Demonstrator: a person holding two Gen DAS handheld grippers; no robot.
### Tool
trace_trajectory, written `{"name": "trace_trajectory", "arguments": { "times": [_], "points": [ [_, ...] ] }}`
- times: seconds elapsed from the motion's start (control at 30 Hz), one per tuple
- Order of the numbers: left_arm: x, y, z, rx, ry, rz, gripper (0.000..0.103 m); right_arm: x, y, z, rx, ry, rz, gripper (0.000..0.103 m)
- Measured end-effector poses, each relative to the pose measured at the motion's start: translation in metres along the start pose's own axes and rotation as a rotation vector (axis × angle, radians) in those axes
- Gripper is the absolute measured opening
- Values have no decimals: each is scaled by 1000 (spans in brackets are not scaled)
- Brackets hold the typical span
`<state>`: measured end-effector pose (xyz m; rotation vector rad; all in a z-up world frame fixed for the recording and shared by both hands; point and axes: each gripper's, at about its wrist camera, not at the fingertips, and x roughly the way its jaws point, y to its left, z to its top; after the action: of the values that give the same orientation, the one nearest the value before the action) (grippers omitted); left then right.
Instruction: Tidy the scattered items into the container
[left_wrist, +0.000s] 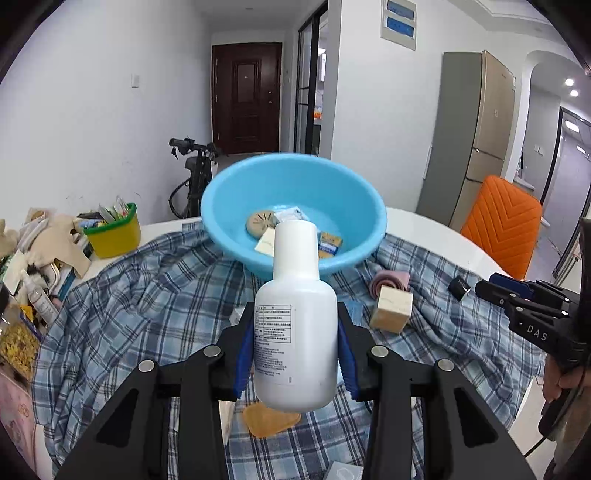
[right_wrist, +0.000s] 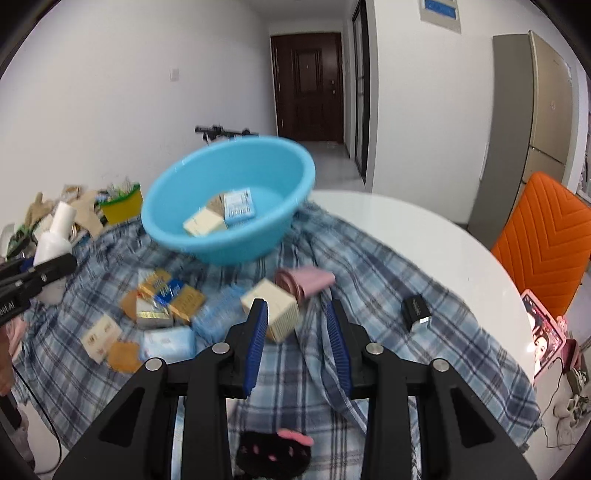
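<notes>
Currently, a white plastic bottle with a printed label (left_wrist: 295, 332) is being clamped between the blue-padded left tongs (left_wrist: 295, 354) and held in the air above the blue plaid cloth (left_wrist: 155, 295) that is covering the white round desk (right_wrist: 424, 236). Just beyond it, a light blue plastic basin (left_wrist: 229, 199) is sitting on the cloth, with small boxes and a round tan disc (left_wrist: 260, 222) lying inside. Farther right, the right tongs (right_wrist: 297, 343) are being held apart and empty, near a cream-coloured cube-shaped box (right_wrist: 275, 306) beside a rolled pink cloth (right_wrist: 306, 280).
</notes>
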<state>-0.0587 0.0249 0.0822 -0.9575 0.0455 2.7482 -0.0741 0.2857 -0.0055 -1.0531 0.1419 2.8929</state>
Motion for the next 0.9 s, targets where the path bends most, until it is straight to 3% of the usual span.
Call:
{"name": "trace_trajectory", "arguments": {
  "times": [0.17,0.27,0.5,0.63,0.7,0.9],
  "points": [
    [12,-5,-17,11,57,-13,41,15,-4,-25,-9,85,24,32],
    [18,-7,-24,15,84,-17,41,18,-17,-32,8,100,-4,32],
    [25,-12,-25,20,101,-29,41,32,-65,-24,65,117,-109,32],
    [33,-18,-25,35,118,-36,41,54,-92,-20,84,154,-166,33],
    [38,-22,-25,44,129,-39,41,67,-103,-19,83,177,-189,38],
    [49,-30,-24,62,153,-46,41,105,-121,-12,68,223,-224,39]
  ]
}}
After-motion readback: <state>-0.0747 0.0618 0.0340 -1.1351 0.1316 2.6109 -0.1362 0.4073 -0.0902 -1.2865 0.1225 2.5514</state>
